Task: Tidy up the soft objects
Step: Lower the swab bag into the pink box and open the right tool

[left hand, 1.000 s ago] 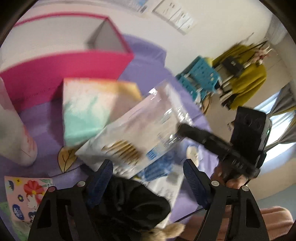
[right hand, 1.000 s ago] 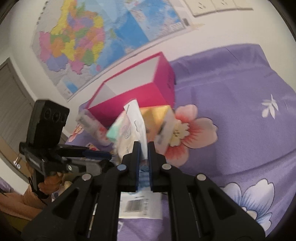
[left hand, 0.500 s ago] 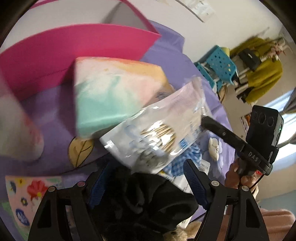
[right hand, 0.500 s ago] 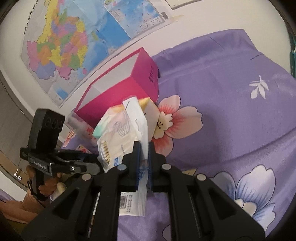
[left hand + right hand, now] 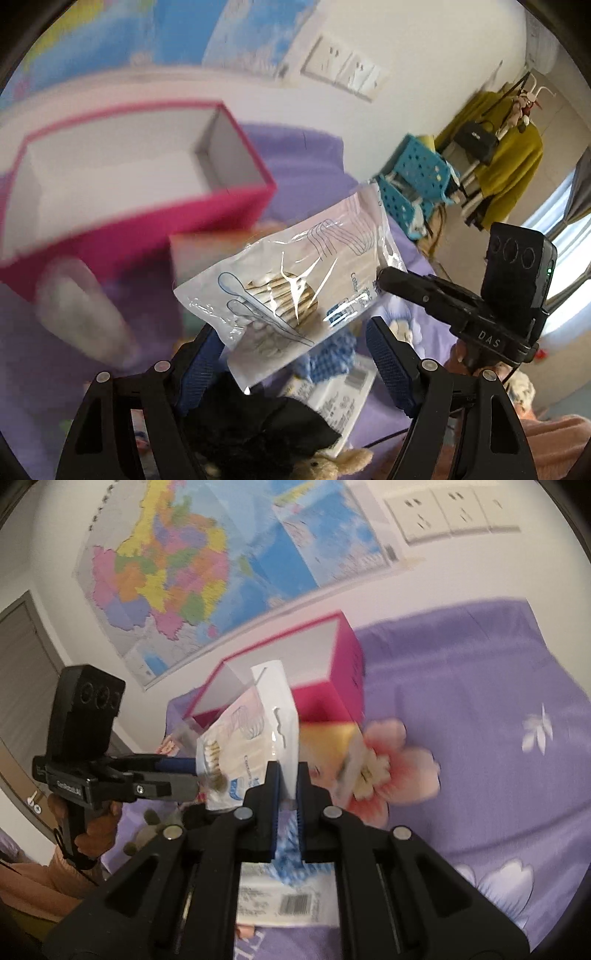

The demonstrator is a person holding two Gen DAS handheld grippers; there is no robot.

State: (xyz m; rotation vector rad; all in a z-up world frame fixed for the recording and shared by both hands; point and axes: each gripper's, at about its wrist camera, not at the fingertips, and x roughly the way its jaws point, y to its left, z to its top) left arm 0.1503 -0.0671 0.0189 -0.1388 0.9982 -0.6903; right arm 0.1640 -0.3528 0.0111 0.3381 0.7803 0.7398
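The cotton swab packet (image 5: 295,291) is pinched at one end between the nearly closed pads of the right gripper (image 5: 287,775) and is carried in the air, in front of and below the rim of the open pink box (image 5: 155,225). Its long axis is seen slanting from the right gripper down toward the left gripper (image 5: 291,365), whose jaws are held wide and empty just beneath the packet's free end; the right hand is therefore the one placed to deliver it. Compared with a second earlier, the packet has been raised, and the box's white interior is now exposed.
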